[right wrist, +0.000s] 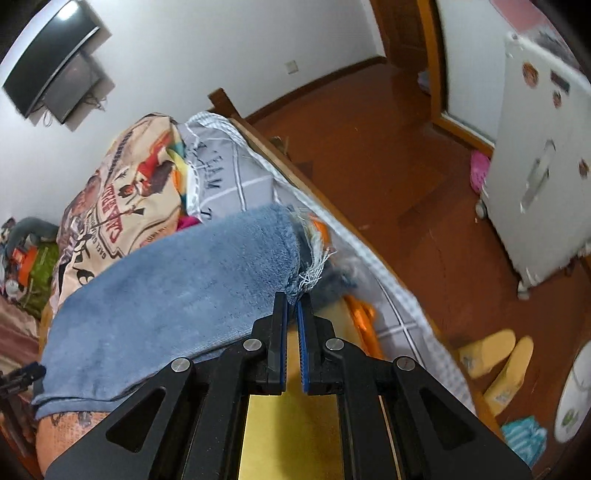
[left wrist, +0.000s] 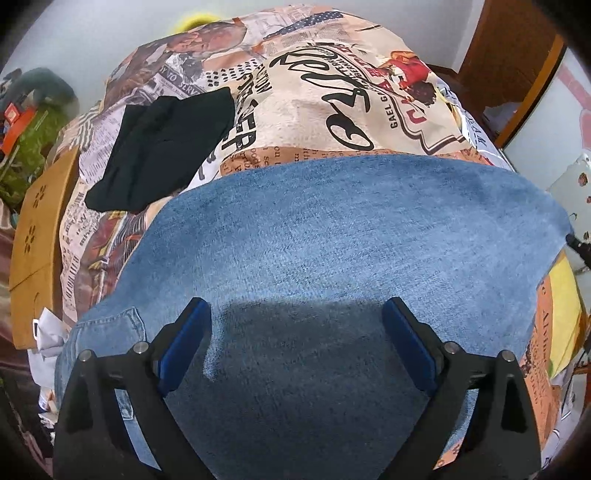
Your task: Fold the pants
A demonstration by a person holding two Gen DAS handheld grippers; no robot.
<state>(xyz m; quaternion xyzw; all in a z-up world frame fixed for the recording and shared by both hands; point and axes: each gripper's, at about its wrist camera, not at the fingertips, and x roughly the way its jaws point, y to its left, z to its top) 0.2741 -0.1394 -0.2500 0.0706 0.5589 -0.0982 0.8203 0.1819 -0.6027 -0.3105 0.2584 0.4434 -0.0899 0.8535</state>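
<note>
Bed point(right wrist: 291, 173) with wooden frame, covered by newspaper-print quilt point(left wrist: 317, 110). Blue jeans point(left wrist: 332, 240) spread flat over quilt, filling 6 o'clock half of left wrist view. Black folded garment point(left wrist: 162, 144) lies on quilt at 10 o'clock, apart from jeans. Frayed jeans hem point(right wrist: 314, 254) reaches bed's edge.

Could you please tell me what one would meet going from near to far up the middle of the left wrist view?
Left gripper, open over the cloth → blue jeans → printed bedspread → white wall. The black garment lies off to the left on the bedspread.
</note>
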